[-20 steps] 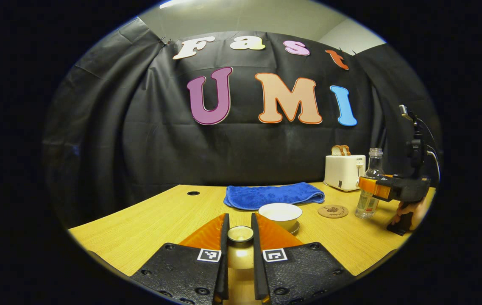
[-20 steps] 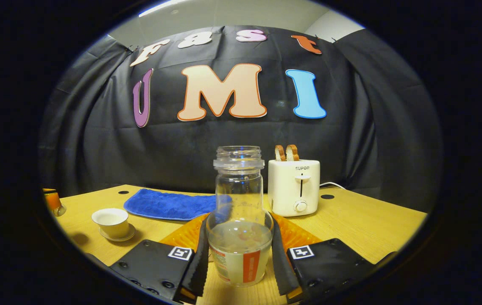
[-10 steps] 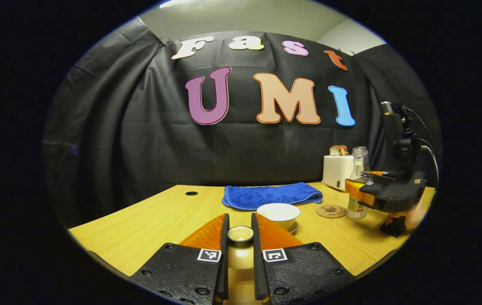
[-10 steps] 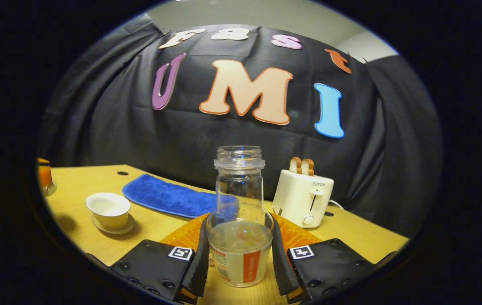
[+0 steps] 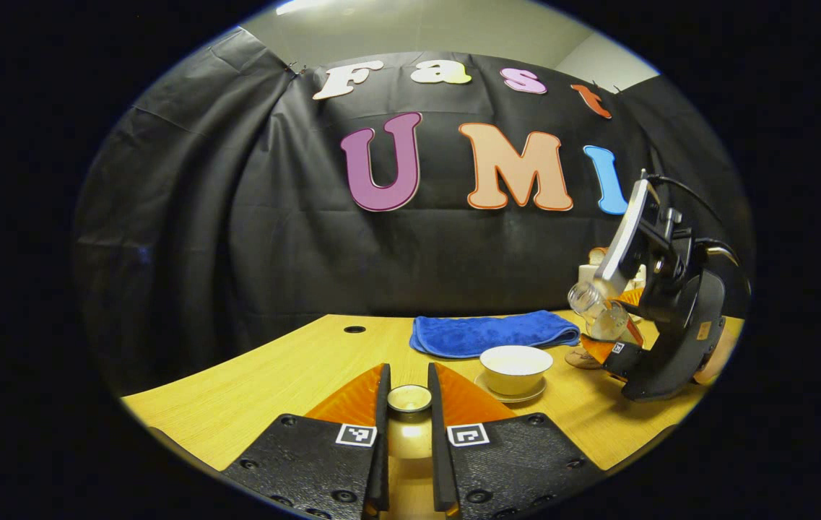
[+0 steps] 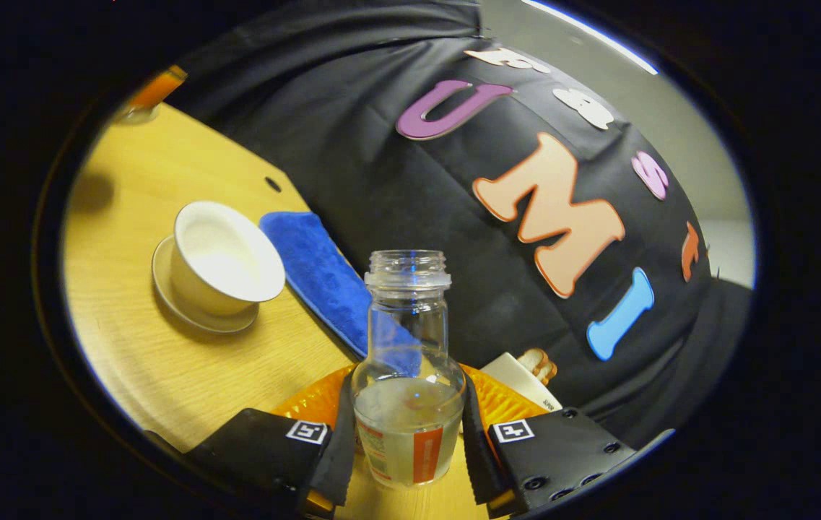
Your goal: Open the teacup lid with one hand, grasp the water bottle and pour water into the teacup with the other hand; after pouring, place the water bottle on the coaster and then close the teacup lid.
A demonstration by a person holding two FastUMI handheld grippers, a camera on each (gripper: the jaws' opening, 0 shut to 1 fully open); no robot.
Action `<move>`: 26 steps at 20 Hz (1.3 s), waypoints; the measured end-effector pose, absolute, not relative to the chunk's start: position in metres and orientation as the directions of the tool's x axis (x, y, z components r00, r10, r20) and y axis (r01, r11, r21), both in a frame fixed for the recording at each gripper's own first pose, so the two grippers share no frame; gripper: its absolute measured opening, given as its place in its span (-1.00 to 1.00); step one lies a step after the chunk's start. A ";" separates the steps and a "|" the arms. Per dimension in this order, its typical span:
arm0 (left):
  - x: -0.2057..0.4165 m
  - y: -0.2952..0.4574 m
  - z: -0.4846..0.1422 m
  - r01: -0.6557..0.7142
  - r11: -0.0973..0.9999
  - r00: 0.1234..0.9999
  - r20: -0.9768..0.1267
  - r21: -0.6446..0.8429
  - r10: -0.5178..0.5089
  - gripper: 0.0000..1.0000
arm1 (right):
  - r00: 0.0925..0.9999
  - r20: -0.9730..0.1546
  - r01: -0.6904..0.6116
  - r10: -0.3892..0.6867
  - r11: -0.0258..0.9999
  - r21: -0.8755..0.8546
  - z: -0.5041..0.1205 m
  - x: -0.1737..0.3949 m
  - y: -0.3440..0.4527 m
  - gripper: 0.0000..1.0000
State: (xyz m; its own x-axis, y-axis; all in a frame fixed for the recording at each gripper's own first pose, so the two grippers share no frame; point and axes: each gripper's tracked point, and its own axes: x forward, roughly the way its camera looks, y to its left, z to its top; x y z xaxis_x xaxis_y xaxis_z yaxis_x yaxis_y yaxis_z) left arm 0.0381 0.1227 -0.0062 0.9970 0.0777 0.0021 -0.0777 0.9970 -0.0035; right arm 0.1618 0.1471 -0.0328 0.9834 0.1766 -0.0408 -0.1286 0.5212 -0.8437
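Note that your right claw (image 6: 407,462), clamped on the tilted water bottle (image 6: 408,390), points its neck at the open teacup (image 6: 222,261), while your left claw (image 5: 408,426) pinches the lid (image 5: 409,399).

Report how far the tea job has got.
Done: the lid is off, clamped in the left tongs, and the cup stands open on its saucer. In hand: the right tongs grip the bottle and tilt it toward the cup; no water is falling yet. Left: pour, set the bottle on the coaster, put the lid back on.
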 end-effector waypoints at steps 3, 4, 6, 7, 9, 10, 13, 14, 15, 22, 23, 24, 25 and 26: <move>0.039 0.122 -0.006 -0.076 0.997 0.997 0.002 -0.003 0.076 -0.58 | 0.979 -0.068 -0.140 0.192 0.394 -0.908 -0.048 0.161 0.157 0.34; 0.038 0.123 -0.006 -0.075 0.997 0.997 0.003 -0.002 0.075 -0.58 | 0.978 -0.073 -0.141 0.196 0.363 -0.921 -0.050 0.161 0.159 0.34; 0.039 0.123 -0.006 -0.075 0.997 0.997 0.003 -0.002 0.075 -0.58 | 0.976 -0.079 -0.143 0.201 0.330 -0.933 -0.050 0.162 0.162 0.35; 0.039 0.122 -0.006 -0.075 0.997 0.997 0.002 -0.002 0.075 -0.58 | 0.976 -0.086 -0.148 0.199 0.324 -0.934 -0.055 0.159 0.159 0.35; 0.038 0.123 -0.007 -0.075 0.997 0.997 0.002 -0.002 0.075 -0.58 | 0.976 -0.096 -0.150 0.195 0.285 -0.947 -0.056 0.159 0.161 0.35; 0.038 0.123 -0.006 -0.076 0.997 0.997 0.002 -0.002 0.076 -0.58 | 0.976 -0.092 -0.143 0.199 0.257 -0.956 -0.054 0.158 0.163 0.35; 0.038 0.124 -0.007 -0.077 0.997 0.997 0.002 -0.002 0.077 -0.58 | 0.974 -0.083 -0.124 0.209 0.191 -0.974 -0.052 0.156 0.163 0.35; 0.038 0.126 -0.006 -0.081 0.997 0.997 0.001 -0.003 0.081 -0.58 | 0.974 -0.081 -0.119 0.213 0.172 -0.978 -0.053 0.155 0.164 0.35; 0.038 0.129 -0.006 -0.088 0.996 0.996 0.000 -0.003 0.088 -0.58 | 0.973 -0.080 -0.113 0.216 0.148 -0.982 -0.054 0.155 0.166 0.34; 0.039 0.135 -0.006 -0.106 0.994 0.994 -0.001 -0.004 0.106 -0.58 | 0.969 -0.066 -0.069 0.240 0.004 -0.998 -0.045 0.156 0.168 0.35; 0.038 0.135 -0.007 -0.106 0.994 0.994 -0.001 -0.004 0.106 -0.58 | 0.967 -0.063 -0.062 0.245 -0.009 -0.998 -0.044 0.157 0.169 0.35; 0.038 0.135 -0.007 -0.106 0.994 0.994 -0.001 -0.004 0.106 -0.54 | 0.966 -0.062 -0.058 0.250 -0.023 -0.998 -0.044 0.157 0.169 0.34; 0.038 0.135 -0.007 -0.106 0.994 0.994 -0.001 -0.004 0.106 -0.54 | 0.966 -0.060 -0.052 0.253 -0.040 -0.998 -0.043 0.156 0.170 0.34; 0.039 0.135 -0.007 -0.106 0.994 0.994 -0.001 -0.004 0.106 -0.58 | 0.965 -0.058 -0.044 0.257 -0.060 -0.997 -0.042 0.154 0.172 0.34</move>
State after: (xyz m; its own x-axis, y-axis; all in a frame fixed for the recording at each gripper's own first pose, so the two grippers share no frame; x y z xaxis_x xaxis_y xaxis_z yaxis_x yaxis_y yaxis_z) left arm 0.0388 0.1349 -0.0066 0.9944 0.1061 -0.0011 -0.1061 0.9943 -0.0037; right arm 0.1539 0.1715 -0.0423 0.9648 0.2568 -0.0575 -0.0436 -0.0597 -0.9973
